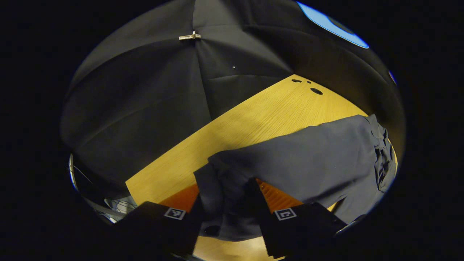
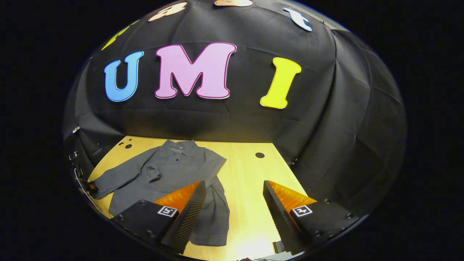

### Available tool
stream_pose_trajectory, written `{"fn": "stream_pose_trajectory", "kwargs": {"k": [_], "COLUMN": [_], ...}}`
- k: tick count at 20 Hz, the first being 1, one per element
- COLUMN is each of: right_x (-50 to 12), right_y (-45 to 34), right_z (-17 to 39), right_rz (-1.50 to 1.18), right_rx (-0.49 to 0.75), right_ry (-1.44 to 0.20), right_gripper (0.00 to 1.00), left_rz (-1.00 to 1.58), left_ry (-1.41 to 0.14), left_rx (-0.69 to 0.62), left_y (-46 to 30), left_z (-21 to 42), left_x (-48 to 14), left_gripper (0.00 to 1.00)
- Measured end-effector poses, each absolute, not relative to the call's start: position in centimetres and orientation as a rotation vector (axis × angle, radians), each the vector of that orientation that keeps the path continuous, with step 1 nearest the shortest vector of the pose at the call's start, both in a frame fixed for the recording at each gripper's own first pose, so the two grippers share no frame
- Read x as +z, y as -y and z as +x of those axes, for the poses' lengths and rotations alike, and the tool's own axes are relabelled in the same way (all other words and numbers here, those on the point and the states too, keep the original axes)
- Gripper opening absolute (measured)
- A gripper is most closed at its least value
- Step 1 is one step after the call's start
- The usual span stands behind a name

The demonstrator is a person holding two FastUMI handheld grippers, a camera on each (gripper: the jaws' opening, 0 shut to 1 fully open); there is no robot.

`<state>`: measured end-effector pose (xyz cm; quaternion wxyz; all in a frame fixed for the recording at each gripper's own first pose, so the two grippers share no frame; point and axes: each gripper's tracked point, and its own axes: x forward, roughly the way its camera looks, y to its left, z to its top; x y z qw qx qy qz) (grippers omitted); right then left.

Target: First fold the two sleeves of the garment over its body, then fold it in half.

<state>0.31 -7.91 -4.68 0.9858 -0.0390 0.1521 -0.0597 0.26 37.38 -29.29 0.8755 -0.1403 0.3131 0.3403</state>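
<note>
Left gripper view hugs the shirt (image 1: 308, 156); right gripper view overlooks it from afar

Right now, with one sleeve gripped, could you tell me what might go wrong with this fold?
1. The left gripper pinches bunched sleeve cloth; it may carry wrinkles into the fold.
2. The right gripper hangs open above the table, so nothing pins the shirt; the body may drag along.
</note>
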Motion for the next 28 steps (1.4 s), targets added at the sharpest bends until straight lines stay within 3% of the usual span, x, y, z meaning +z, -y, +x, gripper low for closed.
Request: {"fn": "stream_pose_trajectory", "kwargs": {"k": [2, 5, 7, 13, 18, 23, 28], "right_x": [-4.9, -5.3, -5.4, -5.4, -6.5, -7.0, -7.7], "right_y": [7.7, 7.9, 8.2, 9.7, 11.6, 13.5, 14.8], "right_z": [0.1, 0.7, 1.4, 3.7, 5.1, 5.9, 6.0], "right_rz": [-0.078, -0.077, -0.077, -0.090, -0.082, -0.065, -0.049], "right_rx": [-0.112, -0.100, -0.086, -0.058, -0.039, -0.044, -0.050], "right_ry": [-0.306, -0.307, -0.307, -0.296, -0.311, -0.320, -0.324], "right_gripper": [0.98, 0.98, 0.98, 0.98, 0.98, 0.98, 0.98], "left_rz": [-0.285, -0.275, -0.273, -0.230, -0.220, -0.167, -0.195], "left_ry": [-0.658, -0.664, -0.678, -0.566, -0.448, -0.352, -0.330], "left_rx": [0.684, 0.668, 0.666, 0.652, 0.579, 0.427, 0.240], "left_y": [-36.9, -36.5, -36.1, -34.9, -31.2, -24.4, -13.7], "left_z": [0.9, 1.6, 1.7, 3.7, 9.1, 16.6, 23.5], "left_x": [-29.2, -29.0, -28.6, -21.1, -12.7, -6.1, -4.2], "left_gripper": [0.55, 0.14, 0.06, 0.06, 0.05, 0.05, 0.05]}}
